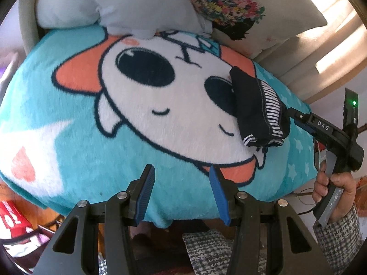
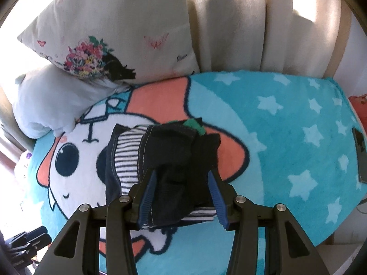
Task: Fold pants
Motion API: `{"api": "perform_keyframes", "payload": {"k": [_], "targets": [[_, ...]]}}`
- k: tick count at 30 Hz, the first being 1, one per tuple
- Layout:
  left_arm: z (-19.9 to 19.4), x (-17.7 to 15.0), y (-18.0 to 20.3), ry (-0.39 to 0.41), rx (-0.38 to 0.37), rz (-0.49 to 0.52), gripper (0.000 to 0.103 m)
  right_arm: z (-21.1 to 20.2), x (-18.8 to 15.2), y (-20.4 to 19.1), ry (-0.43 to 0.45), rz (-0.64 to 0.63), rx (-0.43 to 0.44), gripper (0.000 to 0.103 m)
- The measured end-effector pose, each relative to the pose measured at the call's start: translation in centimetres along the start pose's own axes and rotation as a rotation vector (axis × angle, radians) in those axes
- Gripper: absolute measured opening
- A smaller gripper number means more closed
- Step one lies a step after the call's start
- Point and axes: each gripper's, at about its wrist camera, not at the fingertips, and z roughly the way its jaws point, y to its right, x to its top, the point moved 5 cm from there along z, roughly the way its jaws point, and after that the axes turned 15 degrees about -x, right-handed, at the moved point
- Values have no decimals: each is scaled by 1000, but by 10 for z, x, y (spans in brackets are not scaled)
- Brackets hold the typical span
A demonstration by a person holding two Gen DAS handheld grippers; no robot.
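Note:
The dark pants [image 2: 174, 160] with a striped lining lie folded into a small bundle on the turquoise cartoon blanket [image 2: 286, 142]. My right gripper [image 2: 182, 183] is open, its blue pads on either side of the bundle's near end. In the left wrist view the bundle [image 1: 257, 110] lies at the right, with the right gripper [image 1: 289, 112] touching its right edge. My left gripper [image 1: 182, 176] is open and empty, hovering over the blanket's near edge [image 1: 91, 160], well apart from the pants.
A floral cushion [image 2: 110, 36] and a pale blue pillow [image 2: 43, 105] lean at the back of the seat. Cream sofa backrests [image 2: 240, 23] stand behind. A red bag [image 1: 11, 220] sits on the floor at left.

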Motion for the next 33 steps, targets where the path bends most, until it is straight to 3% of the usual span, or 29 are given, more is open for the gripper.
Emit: {"api": "perform_keyframes", "payload": {"k": [3,8,11,22,26,27,28,29,31,33], "targets": [[5,1,3,4,-1,-30,48,4,-1,3,-11,-9,16,51],[-5,24,10,79,7,-64,48,9,6,27,-25,29,61,51],[-1,41,12,101,7,-93,48,11,14,51,-23,73,93,58],[51,59,57,76,-14,-95,48,34,29,101,-61,119,121,61],[47,60,64,106,10,-77,48,34,40,90,-47,92,154,61],[44,60,63,119,21,-81,48,28,44,80,-39,76,200,59],[41,59,60,131,32,-91,48,24,46,68,-47,59,261,46],[37,58,56,139,36,-105,48,20,48,47,-75,24,350,41],[33,57,48,154,46,-136,48,15,48,17,-96,-38,429,39],[26,54,39,171,61,-166,48,16,48,-15,-100,-110,441,39]]}}
